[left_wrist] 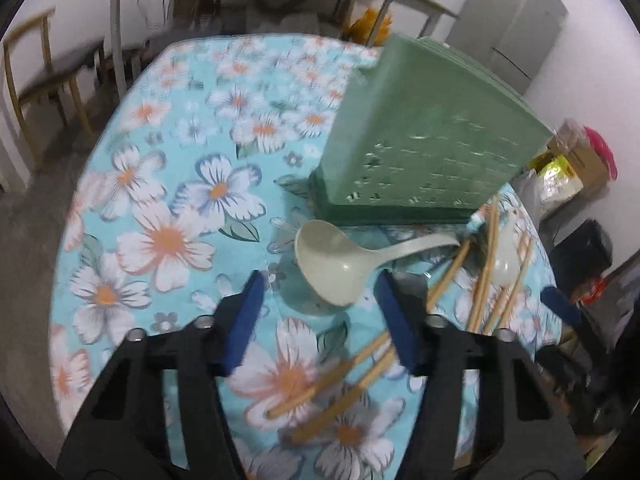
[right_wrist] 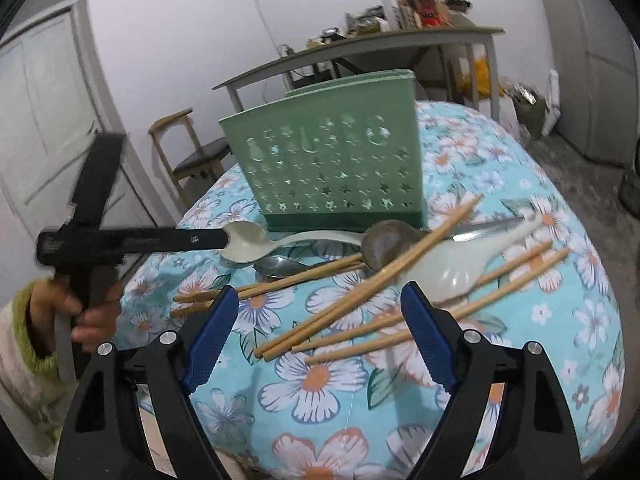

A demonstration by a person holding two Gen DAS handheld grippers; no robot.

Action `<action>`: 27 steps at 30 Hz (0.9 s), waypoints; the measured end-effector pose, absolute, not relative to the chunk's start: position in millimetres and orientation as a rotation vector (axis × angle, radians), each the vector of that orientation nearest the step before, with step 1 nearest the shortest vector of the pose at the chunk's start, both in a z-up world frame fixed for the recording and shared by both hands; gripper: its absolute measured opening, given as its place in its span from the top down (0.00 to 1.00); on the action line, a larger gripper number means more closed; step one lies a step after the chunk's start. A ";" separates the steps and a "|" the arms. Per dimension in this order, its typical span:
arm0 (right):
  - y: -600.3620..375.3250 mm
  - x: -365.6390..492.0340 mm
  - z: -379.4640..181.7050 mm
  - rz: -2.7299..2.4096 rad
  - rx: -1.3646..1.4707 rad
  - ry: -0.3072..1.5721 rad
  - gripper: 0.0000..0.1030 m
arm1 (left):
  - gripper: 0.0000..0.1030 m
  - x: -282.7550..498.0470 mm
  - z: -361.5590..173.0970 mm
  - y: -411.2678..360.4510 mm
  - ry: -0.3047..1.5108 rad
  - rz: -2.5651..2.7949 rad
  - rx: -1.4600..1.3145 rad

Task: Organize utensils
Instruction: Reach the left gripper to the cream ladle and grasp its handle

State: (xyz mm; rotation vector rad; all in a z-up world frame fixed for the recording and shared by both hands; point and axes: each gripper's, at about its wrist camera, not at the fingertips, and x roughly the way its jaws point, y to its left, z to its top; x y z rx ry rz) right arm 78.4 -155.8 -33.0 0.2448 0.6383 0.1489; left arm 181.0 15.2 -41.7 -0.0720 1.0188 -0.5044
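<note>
- Low in the left wrist frame, left gripper (left_wrist: 320, 316) released, above a pale ladle (left_wrist: 340, 260) lying before the green holder (left_wrist: 420, 132).
- Right gripper (right_wrist: 320, 332) released over chopsticks (right_wrist: 360, 300) at frame centre.

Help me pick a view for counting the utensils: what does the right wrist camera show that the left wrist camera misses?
Only the right wrist view shows the metal ladle, a metal spoon, the whole pile of chopsticks, and the person's hand holding the left gripper at the beige spoon's bowl. Only the left wrist view shows that gripper's open jaws with nothing between them, above that spoon. Both show the green holder, the white ceramic spoon and the floral tablecloth.
</note>
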 end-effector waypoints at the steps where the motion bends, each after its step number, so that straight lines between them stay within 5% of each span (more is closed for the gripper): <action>1: -152.6 79.2 -32.6 0.161 0.222 0.631 0.23 | 0.57 186.3 -46.1 15.5 1.038 -0.498 -0.088; 10: -120.4 106.6 -27.0 0.243 0.048 0.600 0.36 | 0.94 204.3 -63.5 10.4 1.092 -0.485 -0.137; 17: -89.4 134.0 -35.8 0.259 -0.098 0.643 0.56 | 0.96 204.4 -49.2 28.7 1.039 -0.458 -0.161; 27: -53.6 152.6 -60.5 0.204 -0.305 0.744 0.70 | 0.96 194.9 -40.1 50.9 0.962 -0.413 -0.169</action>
